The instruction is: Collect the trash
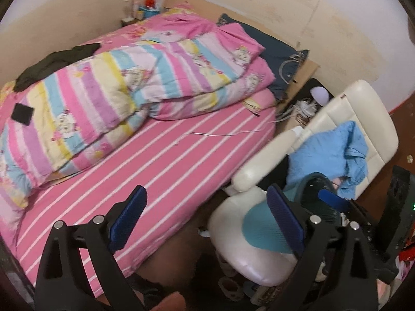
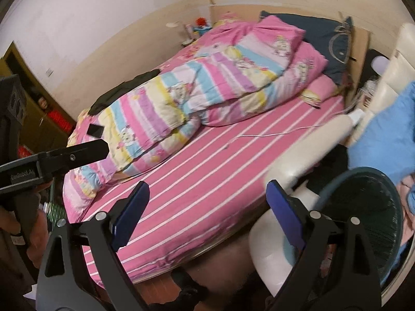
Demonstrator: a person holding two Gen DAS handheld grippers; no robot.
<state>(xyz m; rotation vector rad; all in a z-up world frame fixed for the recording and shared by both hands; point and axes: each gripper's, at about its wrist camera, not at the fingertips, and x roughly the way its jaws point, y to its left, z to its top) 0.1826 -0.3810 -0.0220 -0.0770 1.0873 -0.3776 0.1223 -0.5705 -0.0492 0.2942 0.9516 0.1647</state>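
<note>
Both my grippers stand wide with nothing between the pads — the left gripper over the bed's near edge, the right gripper likewise over its striped sheet. The bin, a dark teal mesh one, sits on the white chair at my right, beside blue cloth.

Bedroom: bed with pink striped sheet and bunched pastel quilt against cream walls, dark pillow at cardboard-like headboard, white chair alongside, reddish-brown floor, wooden shelf unit at left.
</note>
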